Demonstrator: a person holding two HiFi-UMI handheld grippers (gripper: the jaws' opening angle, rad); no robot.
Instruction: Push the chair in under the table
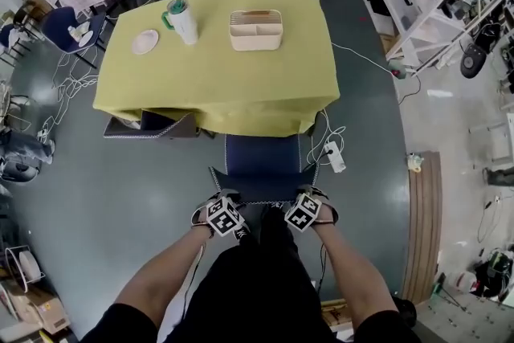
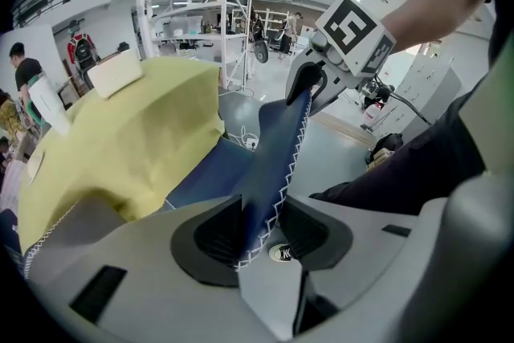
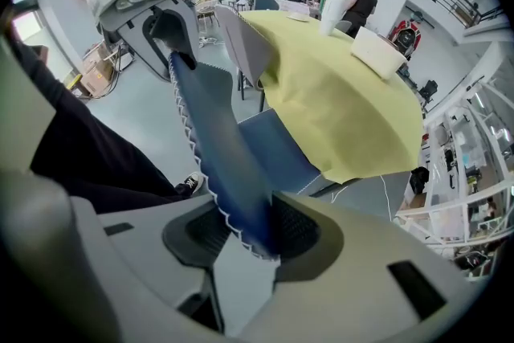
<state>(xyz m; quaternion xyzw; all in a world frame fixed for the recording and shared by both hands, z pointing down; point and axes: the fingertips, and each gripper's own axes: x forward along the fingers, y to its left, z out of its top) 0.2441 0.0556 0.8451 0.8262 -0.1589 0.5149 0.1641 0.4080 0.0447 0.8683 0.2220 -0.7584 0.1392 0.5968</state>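
Observation:
A blue chair with white stitching stands at the near edge of the table, which is covered in a yellow cloth; the front of its seat is under the cloth's hem. My left gripper grips the left end of the backrest top, and my right gripper grips the right end. In the left gripper view the backrest runs between the pads of the left gripper. In the right gripper view the backrest sits pinched in the right gripper.
On the table stand a lidded cup, a small plate and a beige organiser box. A grey chair is tucked in at the left. A power strip and cables lie on the floor to the right.

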